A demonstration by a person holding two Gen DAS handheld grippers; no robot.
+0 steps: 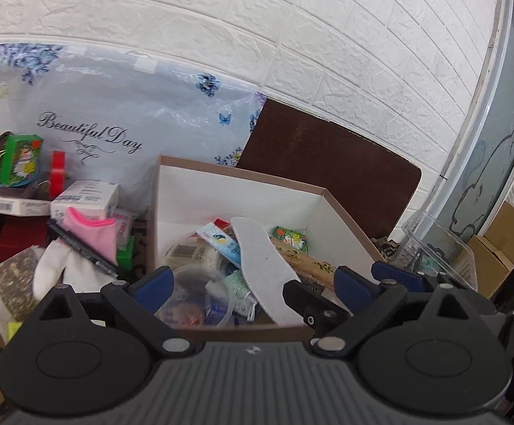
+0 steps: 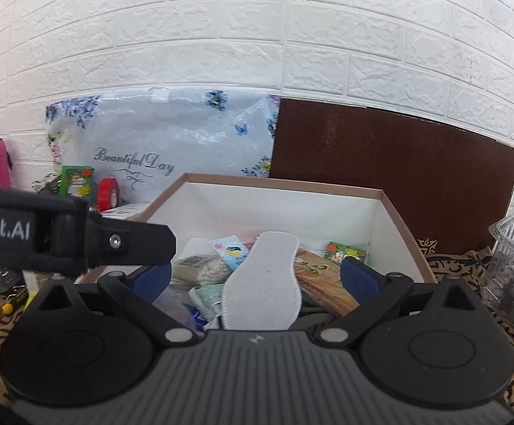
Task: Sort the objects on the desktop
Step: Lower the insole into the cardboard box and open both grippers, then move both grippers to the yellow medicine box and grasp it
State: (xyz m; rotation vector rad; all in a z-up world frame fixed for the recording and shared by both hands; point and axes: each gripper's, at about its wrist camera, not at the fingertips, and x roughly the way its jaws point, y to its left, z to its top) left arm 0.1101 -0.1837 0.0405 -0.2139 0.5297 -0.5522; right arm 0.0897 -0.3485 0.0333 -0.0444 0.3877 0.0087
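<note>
Cardboard box (image 2: 395,212): grey insole (image 2: 262,283) on top, its heel hidden by the right gripper (image 2: 257,276), fingers spread. Left gripper (image 1: 253,283) likewise spread, empty. Items beneath indistinct.

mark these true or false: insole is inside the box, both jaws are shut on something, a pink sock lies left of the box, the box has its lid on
1. The grey insole lies inside the cardboard box, on top of other items. True.
2. Both sets of jaws are shut on something. False: the left gripper and right gripper are open and hold nothing.
3. A pink sock lies left of the box. True.
4. The box has its lid on. False: it is open at the top.
</note>
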